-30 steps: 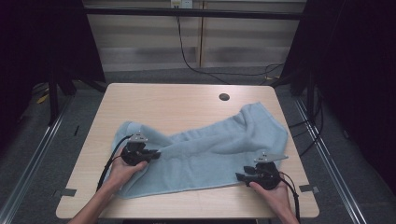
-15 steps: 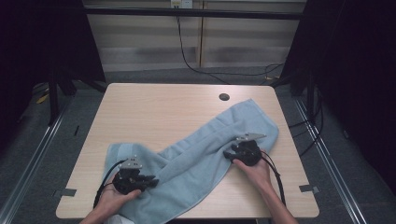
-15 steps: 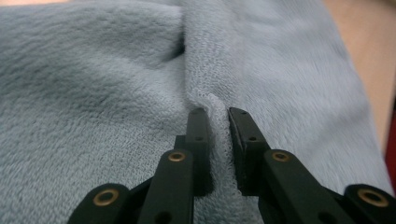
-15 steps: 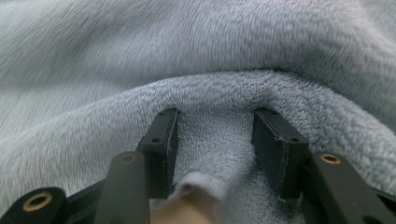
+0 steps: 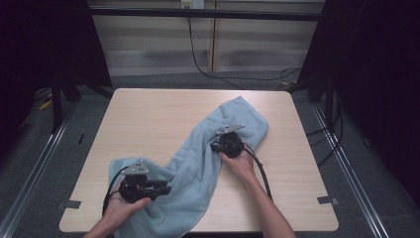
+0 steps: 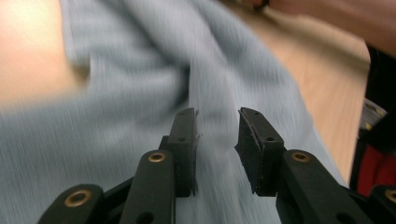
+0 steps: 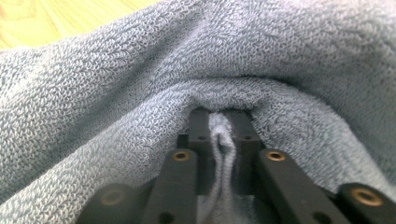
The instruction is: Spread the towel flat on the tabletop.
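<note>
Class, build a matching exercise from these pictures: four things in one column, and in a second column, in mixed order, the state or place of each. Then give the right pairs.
Things
1. left gripper
2. right gripper
3. towel
4. table

States or places
A. light wood, bare at its far left corner
B. jaws apart above the cloth, nothing between them
C. pale blue, lying slantwise from the near left to the far right
D. jaws closed on a fold of cloth

Pairs: 1-B, 2-D, 3-C, 4-A
</note>
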`<move>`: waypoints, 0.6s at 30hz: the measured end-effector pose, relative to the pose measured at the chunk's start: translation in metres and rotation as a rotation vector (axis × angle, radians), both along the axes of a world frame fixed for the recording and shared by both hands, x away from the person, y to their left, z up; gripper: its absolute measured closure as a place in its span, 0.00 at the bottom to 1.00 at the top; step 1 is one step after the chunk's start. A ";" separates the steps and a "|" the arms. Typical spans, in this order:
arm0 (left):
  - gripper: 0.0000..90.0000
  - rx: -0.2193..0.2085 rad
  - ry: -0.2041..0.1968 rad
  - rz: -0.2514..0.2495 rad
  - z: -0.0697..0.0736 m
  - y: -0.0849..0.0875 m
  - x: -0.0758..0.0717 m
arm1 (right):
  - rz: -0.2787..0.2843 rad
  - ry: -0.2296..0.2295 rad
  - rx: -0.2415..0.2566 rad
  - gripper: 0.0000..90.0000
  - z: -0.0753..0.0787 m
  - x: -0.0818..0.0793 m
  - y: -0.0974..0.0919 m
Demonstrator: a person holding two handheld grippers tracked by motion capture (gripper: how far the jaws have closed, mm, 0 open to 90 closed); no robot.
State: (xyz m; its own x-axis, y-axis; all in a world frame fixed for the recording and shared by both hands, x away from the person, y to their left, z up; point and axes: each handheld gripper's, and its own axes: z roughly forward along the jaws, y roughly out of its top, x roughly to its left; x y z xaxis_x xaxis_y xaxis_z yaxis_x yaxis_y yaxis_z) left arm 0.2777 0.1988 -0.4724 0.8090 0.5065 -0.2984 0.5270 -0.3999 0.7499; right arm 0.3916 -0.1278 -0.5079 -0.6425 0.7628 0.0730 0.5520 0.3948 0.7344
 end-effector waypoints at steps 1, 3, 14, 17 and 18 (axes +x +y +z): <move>0.75 -0.021 -0.018 0.011 0.005 0.001 0.007 | 0.005 0.008 -0.001 0.94 0.001 0.002 0.003; 0.75 -0.022 -0.059 0.032 0.011 0.001 0.020 | 0.019 0.018 0.007 0.94 0.001 0.004 0.009; 0.83 0.182 -0.065 0.077 -0.027 -0.006 0.061 | 0.056 0.026 0.023 0.87 0.017 -0.056 -0.025; 0.84 0.198 -0.083 0.087 -0.027 0.001 0.054 | 0.050 0.006 0.049 0.82 0.030 -0.073 -0.050; 0.84 0.181 -0.073 0.099 -0.028 0.006 0.051 | 0.045 0.003 0.049 0.82 0.034 -0.075 -0.057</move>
State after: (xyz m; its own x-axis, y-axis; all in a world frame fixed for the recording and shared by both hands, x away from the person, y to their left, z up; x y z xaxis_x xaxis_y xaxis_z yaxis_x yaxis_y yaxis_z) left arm 0.3283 0.2052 -0.5001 0.7685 0.6248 -0.1380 0.5177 -0.4804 0.7079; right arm 0.3163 -0.1852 -0.4743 -0.6759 0.7285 0.1118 0.5368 0.3826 0.7520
